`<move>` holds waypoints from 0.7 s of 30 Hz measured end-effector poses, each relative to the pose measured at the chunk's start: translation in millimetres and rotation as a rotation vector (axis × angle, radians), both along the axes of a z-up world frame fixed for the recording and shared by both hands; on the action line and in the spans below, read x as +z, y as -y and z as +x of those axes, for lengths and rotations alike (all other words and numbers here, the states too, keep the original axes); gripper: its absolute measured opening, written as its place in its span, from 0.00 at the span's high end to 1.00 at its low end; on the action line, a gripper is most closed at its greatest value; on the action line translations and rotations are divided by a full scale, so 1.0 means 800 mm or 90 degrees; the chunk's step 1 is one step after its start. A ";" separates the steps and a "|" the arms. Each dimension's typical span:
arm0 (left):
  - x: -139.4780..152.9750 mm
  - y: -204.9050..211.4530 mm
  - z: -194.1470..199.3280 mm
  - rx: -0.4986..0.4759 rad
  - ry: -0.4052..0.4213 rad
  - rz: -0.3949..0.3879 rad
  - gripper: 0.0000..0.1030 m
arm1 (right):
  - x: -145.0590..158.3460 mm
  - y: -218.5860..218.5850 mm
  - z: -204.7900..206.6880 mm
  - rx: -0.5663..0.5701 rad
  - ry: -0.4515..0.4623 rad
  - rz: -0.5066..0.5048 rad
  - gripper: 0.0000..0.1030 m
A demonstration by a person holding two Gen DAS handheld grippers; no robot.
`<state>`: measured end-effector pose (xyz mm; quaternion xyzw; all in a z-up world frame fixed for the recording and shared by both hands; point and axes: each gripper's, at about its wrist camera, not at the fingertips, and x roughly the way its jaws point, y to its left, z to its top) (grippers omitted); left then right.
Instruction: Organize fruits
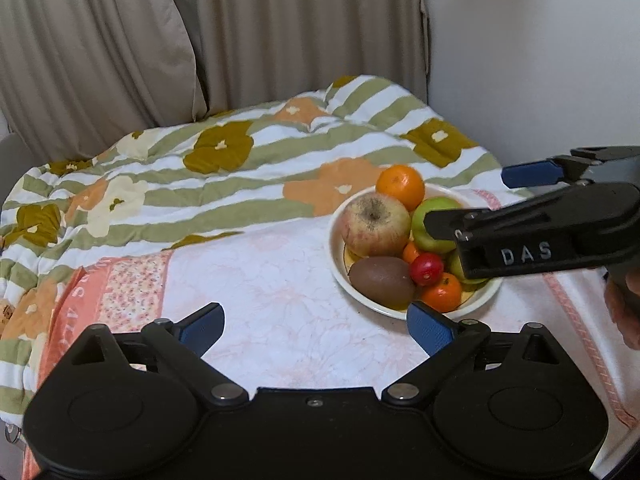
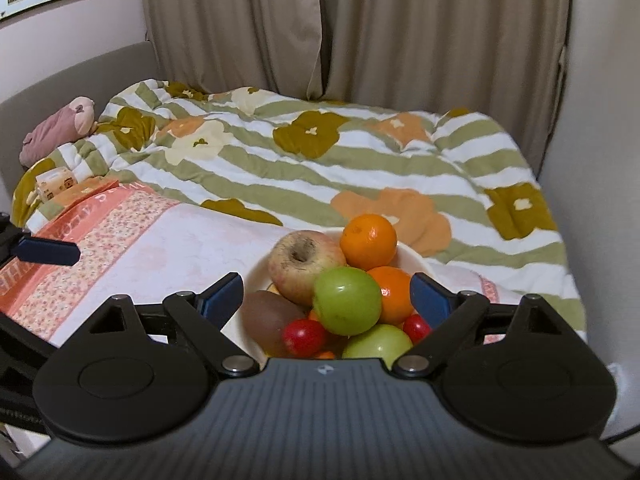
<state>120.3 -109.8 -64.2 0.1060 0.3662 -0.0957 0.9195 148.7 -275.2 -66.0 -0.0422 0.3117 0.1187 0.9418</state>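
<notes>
- On the bed, my right tongs and left tongs stand released, empty.
- Green apple: firm, smooth, slippery; I grasp across its widest girth.

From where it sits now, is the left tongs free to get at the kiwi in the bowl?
Probably yes. The left tongs stand open and empty, and the kiwi lies at the bowl's near rim with bare cloth before it. The right tongs sit over the green apples, off to the side.

Heaped fruit bowl crowds right; towel bare leftward.
</notes>
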 end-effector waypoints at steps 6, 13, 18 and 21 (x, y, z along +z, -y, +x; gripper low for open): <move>0.050 -0.025 -0.045 0.002 0.041 -0.017 0.03 | 0.062 -0.018 -0.069 -0.039 0.027 -0.003 0.00; 0.098 -0.057 -0.097 0.014 0.111 -0.015 0.02 | 0.121 -0.026 -0.146 -0.096 0.045 0.003 0.00; 0.119 -0.076 -0.124 0.018 0.134 -0.040 0.00 | 0.134 -0.030 -0.188 -0.145 0.030 0.005 0.00; 0.123 -0.083 -0.138 0.023 0.137 -0.043 0.00 | 0.132 -0.036 -0.209 -0.163 0.020 -0.003 0.00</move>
